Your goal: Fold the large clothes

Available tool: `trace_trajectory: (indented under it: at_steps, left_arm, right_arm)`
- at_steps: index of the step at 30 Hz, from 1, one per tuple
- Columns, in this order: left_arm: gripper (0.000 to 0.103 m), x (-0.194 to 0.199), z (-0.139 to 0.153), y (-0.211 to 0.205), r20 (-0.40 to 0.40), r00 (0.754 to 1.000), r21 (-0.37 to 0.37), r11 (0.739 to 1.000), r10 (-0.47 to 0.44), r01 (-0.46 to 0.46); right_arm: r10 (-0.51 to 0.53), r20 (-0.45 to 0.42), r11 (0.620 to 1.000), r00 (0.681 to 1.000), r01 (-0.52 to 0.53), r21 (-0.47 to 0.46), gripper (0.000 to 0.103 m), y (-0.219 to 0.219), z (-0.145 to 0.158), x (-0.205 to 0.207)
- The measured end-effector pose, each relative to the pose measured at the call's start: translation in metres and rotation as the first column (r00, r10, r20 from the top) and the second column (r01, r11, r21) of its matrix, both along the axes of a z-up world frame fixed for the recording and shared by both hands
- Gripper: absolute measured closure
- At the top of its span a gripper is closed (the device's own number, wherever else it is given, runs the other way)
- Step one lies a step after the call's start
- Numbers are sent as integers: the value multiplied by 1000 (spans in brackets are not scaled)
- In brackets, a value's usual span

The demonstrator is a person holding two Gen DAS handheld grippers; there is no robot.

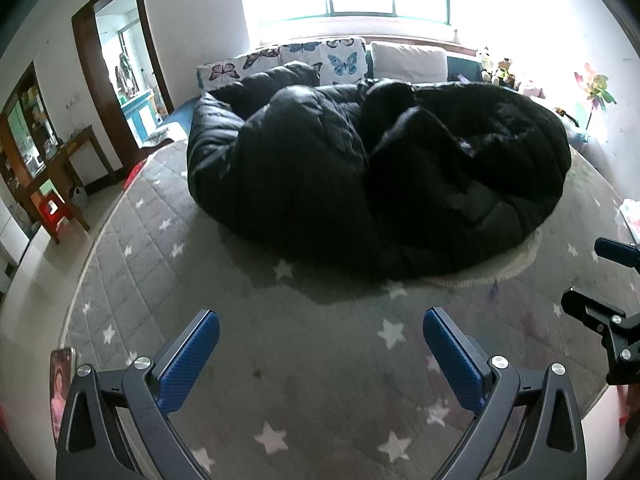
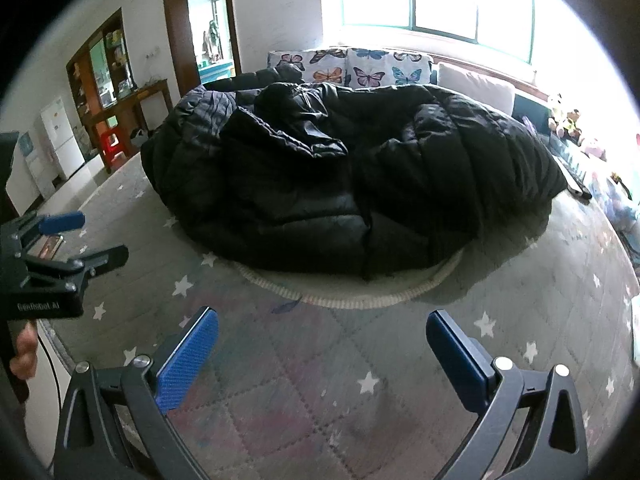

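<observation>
A large black puffer coat point(image 1: 360, 168) lies bunched and partly folded on a grey star-patterned bed cover point(image 1: 304, 368), over a white knitted piece point(image 1: 496, 268) that pokes out at its near edge. It also shows in the right wrist view point(image 2: 340, 184), with the white piece point(image 2: 352, 296) under it. My left gripper point(image 1: 320, 332) is open and empty, hovering over the cover short of the coat. My right gripper point(image 2: 322, 336) is open and empty too, beside the left one. Each gripper shows at the edge of the other's view, the right point(image 1: 608, 280) and the left point(image 2: 80, 236).
Butterfly-print pillows point(image 2: 352, 66) and a plain pillow point(image 2: 476, 88) line the headboard under a bright window. Soft toys point(image 2: 568, 120) sit at the far right. A phone point(image 1: 60, 384) lies at the bed's left edge. A wooden table point(image 1: 64, 168), red stool point(image 1: 54, 210) and doorway stand left.
</observation>
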State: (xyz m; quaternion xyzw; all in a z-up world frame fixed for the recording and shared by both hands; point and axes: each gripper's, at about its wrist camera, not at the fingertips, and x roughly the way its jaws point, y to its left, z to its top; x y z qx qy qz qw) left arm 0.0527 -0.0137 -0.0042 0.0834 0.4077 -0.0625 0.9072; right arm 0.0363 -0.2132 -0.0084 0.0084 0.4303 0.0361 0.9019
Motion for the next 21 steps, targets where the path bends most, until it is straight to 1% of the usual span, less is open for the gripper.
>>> trace_trajectory:
  at_steps: [3,7,11,16,21]
  left_arm:
    - [0,14,8,5,18,1000,-1,1000,-2,2]
    - [0,34,25,9,65,998,13,1000,-17,16]
    - [0,58,46,15,107,994,-7,999,-37,38]
    - [0,98,68,22,109,992,-48,997,-62,67]
    - [1,141,75,21,71,992,-62,992,-106,110]
  right_arm:
    - [21,9,1000,1000,-21,-8,0,-1,4,9]
    - [54,17,999,998,-54,-3,0,-2,9,25]
    - [91,28,996,995,-92,6,0,-5,20,47]
    - [116,63,993,991,-115,-10,0,-3,35,82]
    - [130,65,991,989,-132,22,4,-2,41,125]
